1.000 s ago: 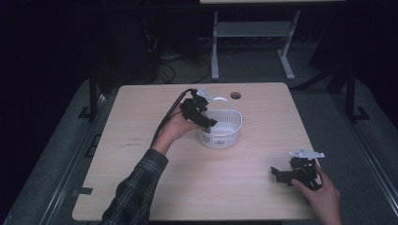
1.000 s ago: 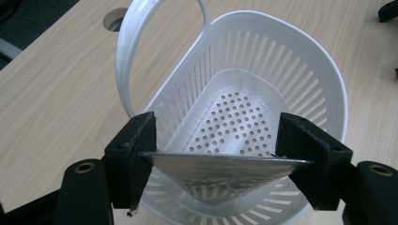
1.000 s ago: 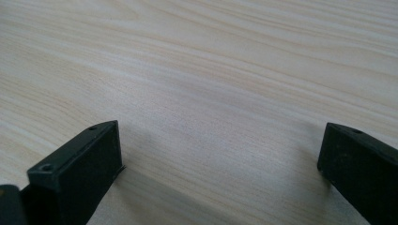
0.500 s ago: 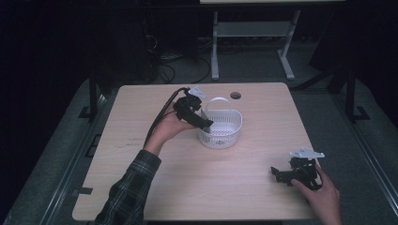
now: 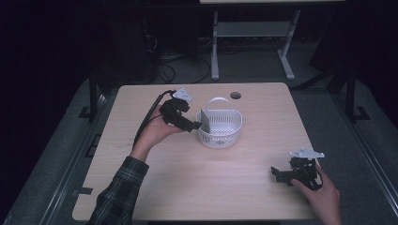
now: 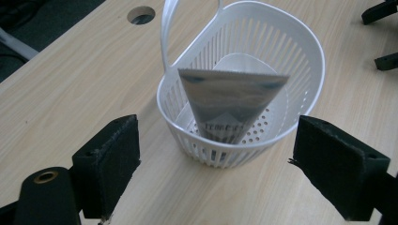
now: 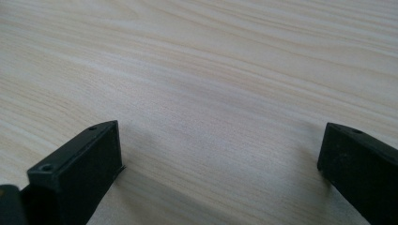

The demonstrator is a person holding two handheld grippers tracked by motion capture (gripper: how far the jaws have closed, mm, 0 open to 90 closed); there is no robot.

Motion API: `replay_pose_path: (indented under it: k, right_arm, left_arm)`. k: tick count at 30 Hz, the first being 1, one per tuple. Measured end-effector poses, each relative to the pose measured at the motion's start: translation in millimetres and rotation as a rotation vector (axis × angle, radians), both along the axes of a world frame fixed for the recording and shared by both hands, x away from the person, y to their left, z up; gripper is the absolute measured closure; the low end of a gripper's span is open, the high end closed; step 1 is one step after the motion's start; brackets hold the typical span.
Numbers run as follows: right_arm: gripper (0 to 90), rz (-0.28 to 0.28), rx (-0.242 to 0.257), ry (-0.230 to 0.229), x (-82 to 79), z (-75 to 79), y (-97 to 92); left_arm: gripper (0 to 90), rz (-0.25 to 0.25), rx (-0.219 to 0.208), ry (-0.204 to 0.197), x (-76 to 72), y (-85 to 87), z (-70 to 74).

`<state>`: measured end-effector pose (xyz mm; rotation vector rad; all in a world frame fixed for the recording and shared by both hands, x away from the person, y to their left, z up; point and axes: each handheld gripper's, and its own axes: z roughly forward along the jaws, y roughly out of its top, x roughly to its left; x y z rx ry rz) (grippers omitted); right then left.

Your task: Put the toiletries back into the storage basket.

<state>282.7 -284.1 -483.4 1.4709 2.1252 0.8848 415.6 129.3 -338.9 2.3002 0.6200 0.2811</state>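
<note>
A white slotted basket (image 5: 233, 130) with a hoop handle stands at the table's middle. A silvery crimped tube (image 5: 205, 121) leans upright inside it against the left wall. In the left gripper view the tube (image 6: 232, 101) stands in the basket (image 6: 310, 47) just ahead of my jaws. My left gripper (image 5: 195, 125) hovers just left of the basket, open; its jaws have just been opening and nothing is between them (image 6: 225, 159). My right gripper (image 5: 278, 174) rests open near the front right edge, over bare wood (image 7: 220, 159).
A round cable hole (image 5: 235, 95) lies behind the basket near the far edge. The left gripper's black cable (image 5: 149, 115) trails back over the table's left part. A metal stand (image 5: 216, 42) rises beyond the table.
My left gripper has drawn back to the left, off the basket's rim, leaving the tube standing in the basket. The right hand has not moved.
</note>
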Motion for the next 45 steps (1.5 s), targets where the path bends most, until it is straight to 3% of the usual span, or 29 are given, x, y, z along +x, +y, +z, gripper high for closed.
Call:
replay_pose_path:
  k: [14, 16, 23, 33, 45]
  right_arm:
    - [0.0, 0.000, 0.000, 0.000, 0.0, 0.0, 0.0]
    - [0.0, 0.000, 0.000, 0.000, 0.0, 0.0, 0.0]
    - [0.0, 0.000, -0.001, 0.000, 0.0, 0.0, 0.0]
    - [0.0, 0.000, 0.000, 0.000, 0.0, 0.0, 0.0]
    - [0.0, 0.000, 0.000, 0.000, 0.0, 0.0, 0.0]
  left_arm:
    - [14.8, 0.044, -0.015, -0.033, -28.2, 35.2, -5.3]
    - [14.7, 0.055, 0.001, -0.035, -31.8, 39.1, -7.2]
    - [14.7, 0.076, -0.024, -0.036, -46.2, 54.9, -15.5]
    - [14.7, 0.112, -0.044, -0.048, -70.2, 77.8, -35.0]
    - [14.6, 0.146, -0.019, -0.055, -93.4, 96.1, -62.8]
